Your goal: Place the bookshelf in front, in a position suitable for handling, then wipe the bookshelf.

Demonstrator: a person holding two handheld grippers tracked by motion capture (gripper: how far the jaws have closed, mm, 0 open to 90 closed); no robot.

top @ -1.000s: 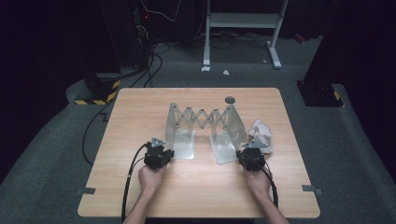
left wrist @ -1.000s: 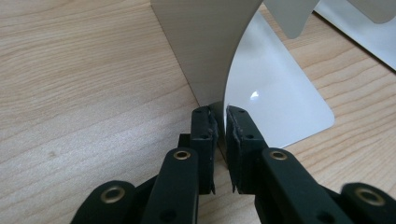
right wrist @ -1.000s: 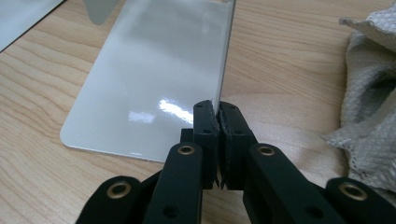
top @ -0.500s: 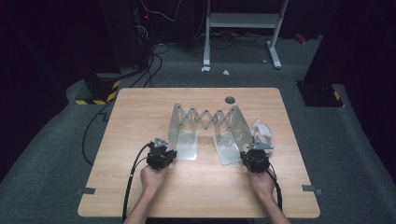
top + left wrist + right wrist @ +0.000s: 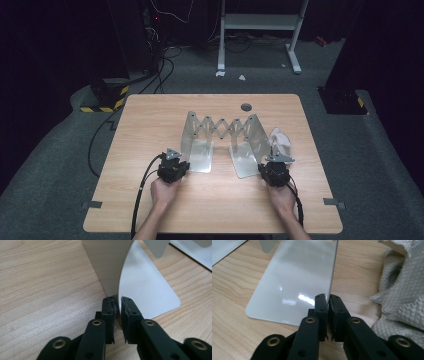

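Metal expanding bookend rack [image 5: 224,140] stands mid-counter [image 5: 150,120]: stiff, light, slick-surfaced. Left tool [image 5: 117,305] and right tool [image 5: 328,302] straddle its upright end plates, jaws just eased apart, releasing. Grip plates by their thin edges.

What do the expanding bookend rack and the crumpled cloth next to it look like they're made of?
Bookend rack: probably thin sheet metal with a smooth, pale grey satin finish; its base plates throw soft glare and its edges are thin and crisp. Cloth: woven textile, likely microfibre, off-white and matte, with a quilted diamond texture and soft folds.
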